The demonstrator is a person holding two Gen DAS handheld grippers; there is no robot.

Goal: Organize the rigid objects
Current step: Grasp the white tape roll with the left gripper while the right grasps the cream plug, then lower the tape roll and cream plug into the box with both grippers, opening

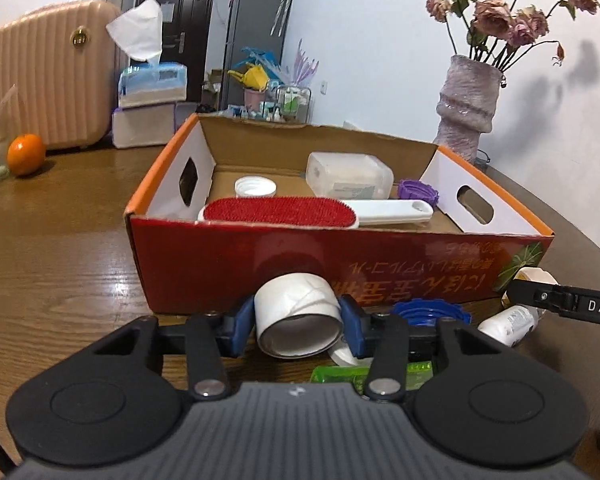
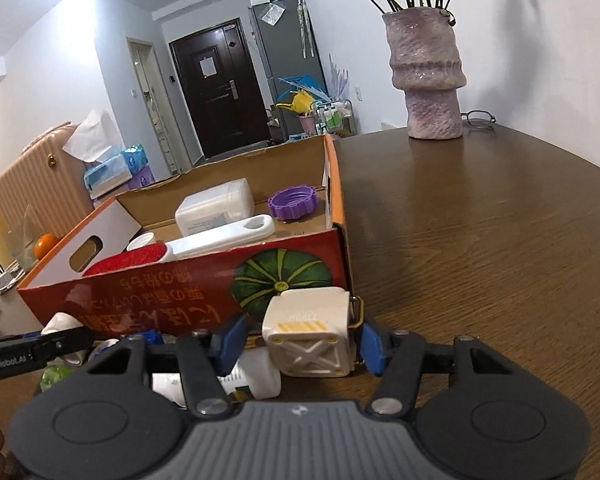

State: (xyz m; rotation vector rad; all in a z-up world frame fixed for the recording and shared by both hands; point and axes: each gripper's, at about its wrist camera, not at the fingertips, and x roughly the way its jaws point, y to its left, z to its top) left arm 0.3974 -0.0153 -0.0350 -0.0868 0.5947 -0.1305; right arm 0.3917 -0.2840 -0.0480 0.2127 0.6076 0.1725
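A red cardboard box (image 1: pixel 228 264) stands on the wooden table; it also shows in the right wrist view (image 2: pixel 160 292). Inside lie a red lint brush (image 1: pixel 280 210) with a white handle, a clear plastic container (image 1: pixel 348 174), a white lid (image 1: pixel 255 187) and a purple lid (image 1: pixel 418 191). My left gripper (image 1: pixel 298 326) is shut on a white tape roll (image 1: pixel 296 312) in front of the box. My right gripper (image 2: pixel 300 340) is shut on a cream cube-shaped device (image 2: pixel 308 334) near the box's front right corner.
A blue lid (image 1: pixel 428 312), a white bottle (image 1: pixel 508 324) and a green item (image 1: pixel 340 374) lie on the table in front of the box. A vase of dried flowers (image 2: pixel 428 72), glasses (image 2: pixel 478 118), an orange (image 1: pixel 26 154), tissue boxes (image 1: pixel 152 88) and a pink suitcase (image 1: pixel 40 72) stand behind.
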